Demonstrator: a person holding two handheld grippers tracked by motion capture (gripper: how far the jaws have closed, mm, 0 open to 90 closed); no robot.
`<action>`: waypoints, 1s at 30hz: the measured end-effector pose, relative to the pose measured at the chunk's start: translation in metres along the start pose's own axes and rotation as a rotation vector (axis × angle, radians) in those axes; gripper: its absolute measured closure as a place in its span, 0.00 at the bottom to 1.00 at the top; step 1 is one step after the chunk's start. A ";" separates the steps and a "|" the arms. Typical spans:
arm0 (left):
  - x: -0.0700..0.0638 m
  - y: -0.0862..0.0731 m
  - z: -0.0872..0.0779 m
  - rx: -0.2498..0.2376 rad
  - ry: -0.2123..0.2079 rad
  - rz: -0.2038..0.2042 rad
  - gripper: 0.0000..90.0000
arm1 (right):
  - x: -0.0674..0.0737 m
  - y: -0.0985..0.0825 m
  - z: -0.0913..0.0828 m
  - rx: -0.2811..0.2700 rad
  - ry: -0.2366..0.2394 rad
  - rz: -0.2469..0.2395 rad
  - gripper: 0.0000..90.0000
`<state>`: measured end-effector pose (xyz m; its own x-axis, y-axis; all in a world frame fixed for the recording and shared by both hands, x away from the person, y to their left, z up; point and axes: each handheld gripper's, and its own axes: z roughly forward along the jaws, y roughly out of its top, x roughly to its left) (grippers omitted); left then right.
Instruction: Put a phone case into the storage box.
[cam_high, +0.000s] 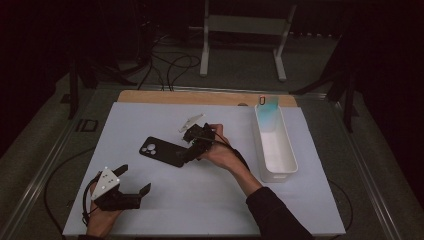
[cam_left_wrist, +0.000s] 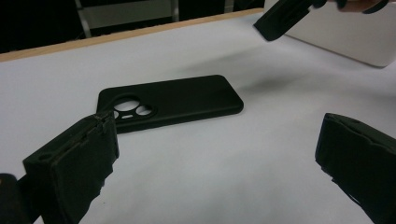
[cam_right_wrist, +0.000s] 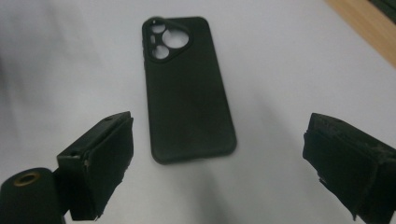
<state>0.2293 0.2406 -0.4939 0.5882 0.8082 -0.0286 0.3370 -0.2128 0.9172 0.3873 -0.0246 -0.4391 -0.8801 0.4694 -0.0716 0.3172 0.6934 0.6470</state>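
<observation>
A black phone case (cam_high: 162, 151) lies flat on the white mat, back up, its camera cutouts toward the left. My right gripper (cam_high: 186, 146) hovers just right of the case with its jaws spread wide, nothing between them. In the right gripper view the case (cam_right_wrist: 187, 93) lies just ahead of the open right gripper (cam_right_wrist: 219, 128). My left gripper (cam_high: 134, 180) rests near the front left of the mat, open and empty. The left gripper (cam_left_wrist: 217, 149) looks toward the case (cam_left_wrist: 173, 102), with a jaw of the right gripper (cam_left_wrist: 285, 16) above it.
A long white bin (cam_high: 289, 150) stands at the right of the mat, with a teal phone-shaped item (cam_high: 270, 107) leaning at its far end. The bin wall (cam_left_wrist: 355, 39) shows beyond the case. A wooden table edge (cam_high: 200, 97) runs along the back.
</observation>
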 end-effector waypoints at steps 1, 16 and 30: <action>0.000 0.000 0.000 0.000 0.001 0.000 0.00 | 0.000 0.001 0.003 0.009 0.006 -0.003 0.10; 0.001 0.000 0.000 -0.001 -0.002 -0.002 0.00 | -0.006 0.000 0.043 0.123 0.044 0.004 0.10; 0.001 0.000 0.000 -0.002 -0.004 -0.001 0.00 | -0.001 -0.002 0.073 0.195 0.073 -0.013 0.10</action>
<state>0.2298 0.2411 -0.4941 0.5906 0.8064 -0.0309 0.3363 -0.2111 0.9178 0.4138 0.0134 -0.4958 -0.9056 0.4237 -0.0194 0.3617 0.7954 0.4864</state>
